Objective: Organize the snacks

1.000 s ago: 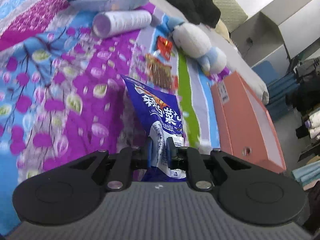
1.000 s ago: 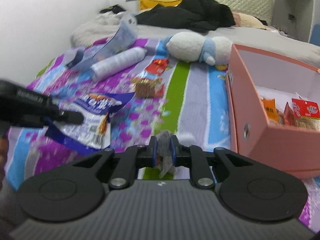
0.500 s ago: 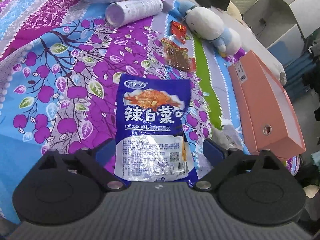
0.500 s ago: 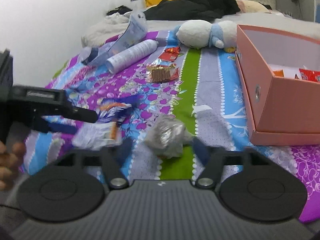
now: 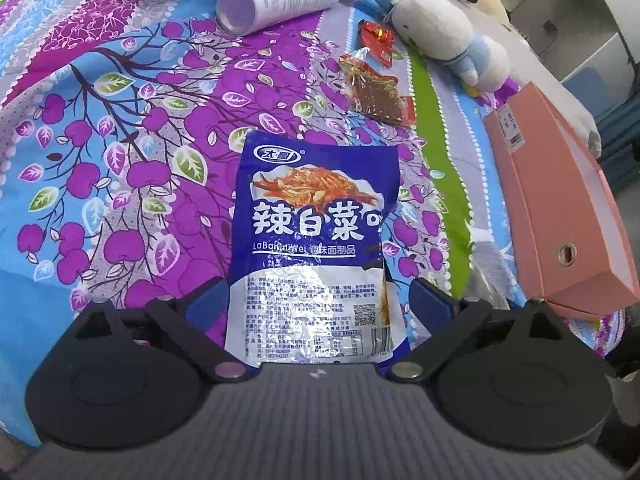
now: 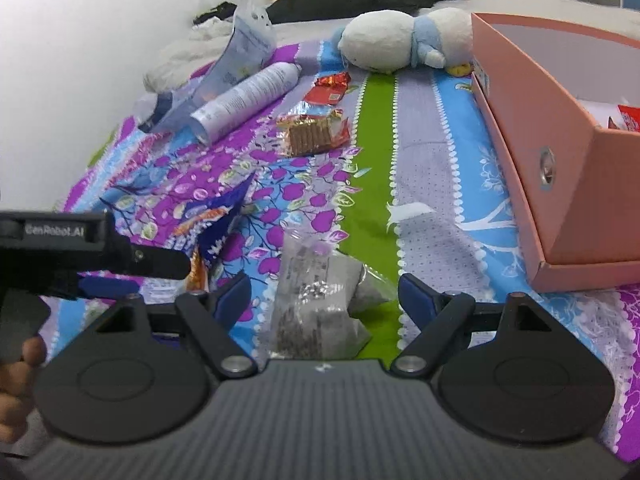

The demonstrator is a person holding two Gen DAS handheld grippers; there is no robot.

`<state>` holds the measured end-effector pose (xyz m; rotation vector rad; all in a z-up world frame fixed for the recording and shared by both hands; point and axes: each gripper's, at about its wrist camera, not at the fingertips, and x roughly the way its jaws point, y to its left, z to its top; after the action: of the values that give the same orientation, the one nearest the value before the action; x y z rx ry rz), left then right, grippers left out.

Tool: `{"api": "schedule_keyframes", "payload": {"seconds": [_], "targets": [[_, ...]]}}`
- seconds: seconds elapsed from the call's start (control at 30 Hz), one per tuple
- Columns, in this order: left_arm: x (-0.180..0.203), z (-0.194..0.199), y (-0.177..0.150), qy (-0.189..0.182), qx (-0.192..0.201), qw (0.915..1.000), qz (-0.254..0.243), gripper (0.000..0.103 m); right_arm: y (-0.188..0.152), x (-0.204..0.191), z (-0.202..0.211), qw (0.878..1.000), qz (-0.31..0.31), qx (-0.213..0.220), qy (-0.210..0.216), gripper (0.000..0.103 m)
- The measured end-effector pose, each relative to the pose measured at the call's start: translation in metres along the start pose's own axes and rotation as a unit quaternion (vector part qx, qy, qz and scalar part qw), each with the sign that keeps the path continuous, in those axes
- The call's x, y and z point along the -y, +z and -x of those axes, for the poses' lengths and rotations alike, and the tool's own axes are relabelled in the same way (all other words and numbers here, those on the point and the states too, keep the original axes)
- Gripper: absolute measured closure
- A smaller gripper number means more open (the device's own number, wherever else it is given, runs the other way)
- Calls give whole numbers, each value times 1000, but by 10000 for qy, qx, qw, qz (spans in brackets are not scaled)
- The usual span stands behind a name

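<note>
A blue spicy-cabbage snack bag lies flat on the patterned bedspread between the wide-open fingers of my left gripper; it also shows in the right wrist view. A clear packet of dark snack lies on the bed between the open fingers of my right gripper. Neither gripper grips anything. The pink box stands to the right with snack packs inside. It also shows in the left wrist view.
A brown snack pack and a red pack lie further up the bed. A white tube, a plush toy and a plastic bag lie beyond. The left gripper's body sits left of my right gripper.
Both grippers opened. The left let go of the blue bag, which now lies flat on the bed. The right let go of the clear packet, which now rests on the bed.
</note>
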<state>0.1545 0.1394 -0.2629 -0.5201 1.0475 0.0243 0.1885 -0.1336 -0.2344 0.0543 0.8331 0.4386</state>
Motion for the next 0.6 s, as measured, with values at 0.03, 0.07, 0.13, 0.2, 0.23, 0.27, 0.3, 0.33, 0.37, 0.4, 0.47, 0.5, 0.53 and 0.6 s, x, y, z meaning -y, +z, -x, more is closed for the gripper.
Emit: {"api": "schedule_keyframes", "payload": {"seconds": [0.03, 0.07, 0.13, 0.2, 0.23, 0.27, 0.3, 0.33, 0.37, 0.4, 0.47, 0.5, 0.53, 0.6], "targets": [[1, -1, 0, 33, 1, 10000, -5, 4, -2, -1, -2, 10000, 27, -19, -24, 22], [2, -2, 0, 54, 6, 10000, -10, 4, -4, -1, -4, 9999, 56, -60, -73, 25], [3, -4, 1, 99, 30, 9999, -22, 4, -9, -1, -9, 9996, 87, -218, -174, 35], [5, -6, 2, 122, 40, 9999, -26, 4, -11, 0, -9, 9996, 71, -215, -161, 41], [6, -6, 2, 122, 58, 9999, -44, 4, -12, 0, -7, 9997, 86, -193, -112, 52], [7, -6, 3, 124, 80, 9999, -76, 4, -11, 0, -5, 9997, 103, -186, -122, 54], [10, -7, 3, 160, 105, 9997, -145, 4, -11, -1, -3, 9997, 144, -160, -138, 56], [11, -8, 4, 227, 126, 9995, -197, 4, -11, -1, -1, 9996, 194, -124, -147, 57], [13, -9, 6, 292, 124, 9993, -210, 4, -10, -1, 1, 9995, 237, -96, -167, 58], [13, -10, 7, 314, 116, 9992, -198, 4, -10, -1, 3, 9994, 281, -63, -214, 59], [13, -12, 9, 344, 143, 9992, -173, 4, -9, 2, 5, 9989, 339, -30, -312, 59], [14, -14, 10, 396, 158, 9989, -177, 4, -8, 4, 5, 9986, 358, -24, -384, 59], [15, -17, 11, 446, 143, 9988, -156, 4, -7, 6, 5, 9984, 353, -17, -438, 59], [16, -21, 12, 470, 127, 9987, -130, 4, -6, 11, 6, 9981, 331, -10, -523, 59]]}}
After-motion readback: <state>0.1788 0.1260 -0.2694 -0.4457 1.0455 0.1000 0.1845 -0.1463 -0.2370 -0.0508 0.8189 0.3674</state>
